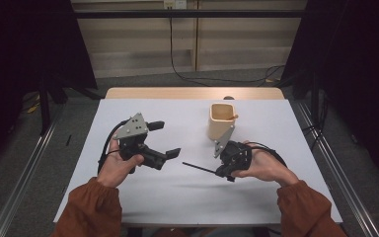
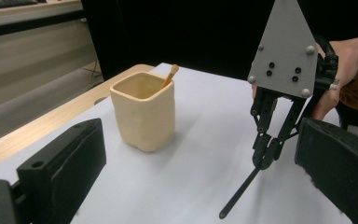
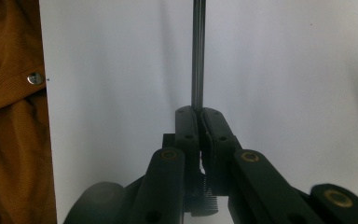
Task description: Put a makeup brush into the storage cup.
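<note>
My right gripper (image 1: pixel 223 172) lies low over the white table sheet (image 1: pixel 177 197), shut on a thin black stick (image 1: pixel 197 168) that points left along the sheet. In the right gripper view the jaws (image 3: pixel 199 114) press together on the stick (image 3: pixel 198 56), and fine comb-like teeth show below them. The left gripper view shows that gripper (image 2: pixel 266 158) with the stick (image 2: pixel 240 191) slanting down to the sheet. My left gripper (image 1: pixel 165 139) is held above the table's left half, open and empty, its wide pads (image 2: pixel 65 158) facing a beige square cup (image 2: pixel 144 112).
The beige cup (image 1: pixel 222 120) stands at the back right of centre with a wooden stick (image 2: pixel 170 76) leaning inside it. A wooden table edge (image 1: pixel 192 93) runs along the far side. An orange sleeve (image 3: pixel 9 116) lies close beside the right gripper.
</note>
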The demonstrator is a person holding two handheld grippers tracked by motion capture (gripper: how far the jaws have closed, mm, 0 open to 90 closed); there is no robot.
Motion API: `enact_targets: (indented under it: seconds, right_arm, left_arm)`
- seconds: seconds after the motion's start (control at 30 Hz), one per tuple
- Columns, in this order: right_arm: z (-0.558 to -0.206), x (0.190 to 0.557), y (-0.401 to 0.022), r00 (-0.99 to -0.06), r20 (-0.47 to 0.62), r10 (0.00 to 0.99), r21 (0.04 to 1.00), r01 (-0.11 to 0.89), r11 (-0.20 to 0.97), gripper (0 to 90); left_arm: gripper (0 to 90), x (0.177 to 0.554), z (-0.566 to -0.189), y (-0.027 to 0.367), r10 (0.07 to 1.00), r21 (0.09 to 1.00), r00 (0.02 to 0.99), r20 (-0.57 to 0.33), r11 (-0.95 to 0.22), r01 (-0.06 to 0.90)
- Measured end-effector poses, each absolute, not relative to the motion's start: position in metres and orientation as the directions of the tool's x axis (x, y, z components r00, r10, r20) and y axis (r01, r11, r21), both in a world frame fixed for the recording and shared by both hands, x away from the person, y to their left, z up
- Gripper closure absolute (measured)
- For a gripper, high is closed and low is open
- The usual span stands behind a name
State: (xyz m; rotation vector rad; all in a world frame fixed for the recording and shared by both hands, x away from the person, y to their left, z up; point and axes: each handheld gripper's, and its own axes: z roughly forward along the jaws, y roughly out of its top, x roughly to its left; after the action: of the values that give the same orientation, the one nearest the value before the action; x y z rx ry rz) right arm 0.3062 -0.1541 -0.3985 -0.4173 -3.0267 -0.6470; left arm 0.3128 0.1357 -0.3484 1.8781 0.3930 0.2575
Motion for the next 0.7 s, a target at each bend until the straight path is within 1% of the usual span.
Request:
enact_targets:
  seconds: [0.2,0.3,0.37,0.5,0.63,0.7]
  right_arm:
    - [-0.400,0.306,-0.152,-0.966,0.070,0.249,0.391,0.257,0.884,86.1]
    - [-0.401,0.306,-0.152,-0.967,0.068,0.247,0.390,0.254,0.885,86.1]
    - [-0.400,0.305,-0.152,-0.966,0.069,0.247,0.388,0.254,0.886,86.0]
    - [-0.400,0.304,-0.149,-0.970,0.060,0.234,0.385,0.239,0.891,86.1]
    - [-0.398,0.304,-0.146,-0.971,0.062,0.229,0.379,0.235,0.895,86.0]
    - [-0.398,0.304,-0.145,-0.973,0.060,0.222,0.376,0.228,0.898,86.0]
  left_arm:
    - [2.9,0.319,-0.355,0.126,0.354,0.902,0.935,-0.013,-0.399,0.163]
    - [3.4,0.321,-0.357,0.123,0.335,0.881,0.942,-0.027,-0.437,0.181]
    - [2.4,0.322,-0.357,0.121,0.327,0.862,0.945,-0.007,-0.477,0.171]
    - [3.6,0.324,-0.356,0.118,0.310,0.845,0.951,-0.006,-0.507,0.170]
    - [4.8,0.325,-0.355,0.111,0.266,0.808,0.964,0.006,-0.569,0.152]
    - [4.8,0.326,-0.355,0.106,0.237,0.789,0.972,-0.003,-0.597,0.148]
